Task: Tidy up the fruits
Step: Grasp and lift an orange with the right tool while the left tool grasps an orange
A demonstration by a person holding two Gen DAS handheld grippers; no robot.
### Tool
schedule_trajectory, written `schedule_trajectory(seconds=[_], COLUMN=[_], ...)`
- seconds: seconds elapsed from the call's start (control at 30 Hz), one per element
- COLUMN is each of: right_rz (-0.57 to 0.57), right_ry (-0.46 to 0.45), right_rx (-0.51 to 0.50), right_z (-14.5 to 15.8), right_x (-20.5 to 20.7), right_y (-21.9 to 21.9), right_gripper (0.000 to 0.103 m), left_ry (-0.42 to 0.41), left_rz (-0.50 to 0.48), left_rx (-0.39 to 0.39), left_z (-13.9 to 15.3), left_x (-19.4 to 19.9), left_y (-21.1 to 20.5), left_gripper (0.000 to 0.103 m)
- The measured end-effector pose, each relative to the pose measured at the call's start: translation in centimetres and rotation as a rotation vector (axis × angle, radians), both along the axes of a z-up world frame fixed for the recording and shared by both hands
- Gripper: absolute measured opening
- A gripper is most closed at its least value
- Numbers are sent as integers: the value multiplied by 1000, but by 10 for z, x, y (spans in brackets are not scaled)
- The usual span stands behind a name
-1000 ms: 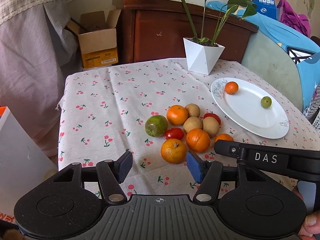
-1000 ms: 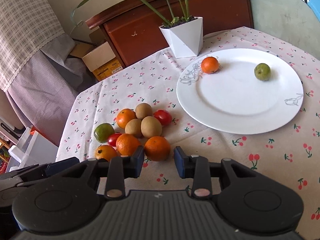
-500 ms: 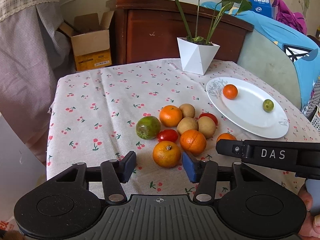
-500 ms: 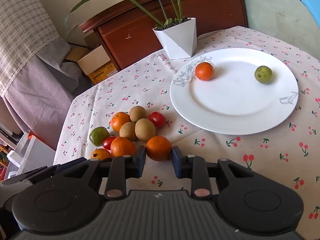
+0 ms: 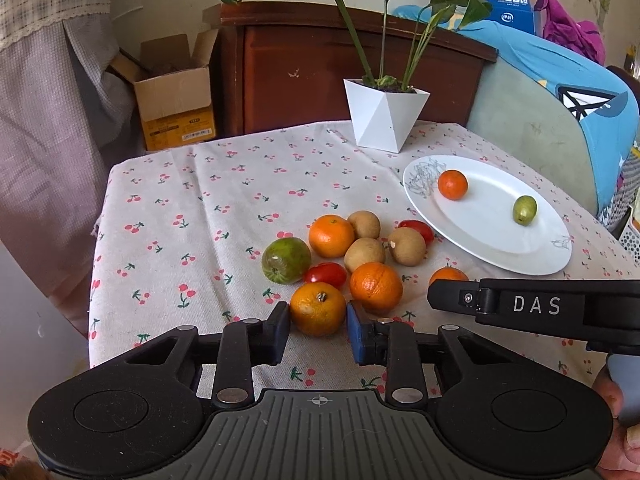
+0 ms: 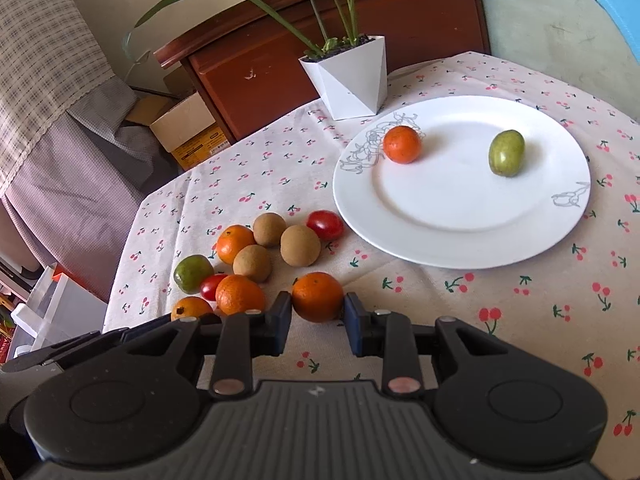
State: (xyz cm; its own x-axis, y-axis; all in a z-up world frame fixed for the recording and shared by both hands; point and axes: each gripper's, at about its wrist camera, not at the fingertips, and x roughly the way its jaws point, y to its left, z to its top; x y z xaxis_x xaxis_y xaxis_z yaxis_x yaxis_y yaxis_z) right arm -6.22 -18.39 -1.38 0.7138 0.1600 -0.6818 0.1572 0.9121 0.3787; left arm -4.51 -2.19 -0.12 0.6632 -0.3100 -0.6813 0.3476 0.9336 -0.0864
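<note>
Low in the centre of the left wrist view, between the blue pads of the left gripper: a stem-scarred mandarin, resting on the cherry-print cloth at the near edge of the fruit pile. Pads set against its two flanks at the widest girth, seemingly touching on both sides; no telling how firm the squeeze. Gripper held level and low, pointing straight up the frame, fingers square across the fruit. Likely light, round and a little yielding under loose, smooth peel, so best taken just so, across the middle, with gentle pressure; too hard bruises, too high or too low lets it roll out. At right of the frame, the white plate, well apart from the pile.

Low in the centre of the right wrist view, much the same: the right gripper closed in on a lone mandarin lying on the cloth just right of the heap, pads flush to both sides at mid-height. Not lifted by the look of it, with the underside down by the cloth. Tool level, aimed up the frame, slightly left of the plate, which fills the upper right and carries a small mandarin and a green fruit set well apart. Same handling judged here: light, slightly soft, prone to rolling on release onto glazed china.
</note>
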Motion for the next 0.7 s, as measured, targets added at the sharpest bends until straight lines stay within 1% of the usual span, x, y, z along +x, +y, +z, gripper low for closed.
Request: schedule_trajectory(seconds=[0.2, 0.33, 0.4, 0.47, 0.7], right_rz=[-17, -36, -48, -58, -108], right_ry=[-23, -58, -72, -75, -71], right_rx=[16, 25, 31, 34, 24], right_z=[6, 17, 22, 23, 27], right_x=[-5, -8, -10, -12, -16], right_y=[-5, -12, -16, -19, -31], right_gripper=[28, 28, 28, 28, 28], left_ry=[-11, -17, -34, -50, -36], left_rz=[17, 17, 10, 4, 11], left_rx=[-23, -69, -77, -76, -113], left_z=[9, 19, 24, 28, 34], left_x=[-1, -1, -3, -4, -2], left_y=[-1, -4, -8, -12, -20], left_gripper=[28, 28, 28, 28, 28])
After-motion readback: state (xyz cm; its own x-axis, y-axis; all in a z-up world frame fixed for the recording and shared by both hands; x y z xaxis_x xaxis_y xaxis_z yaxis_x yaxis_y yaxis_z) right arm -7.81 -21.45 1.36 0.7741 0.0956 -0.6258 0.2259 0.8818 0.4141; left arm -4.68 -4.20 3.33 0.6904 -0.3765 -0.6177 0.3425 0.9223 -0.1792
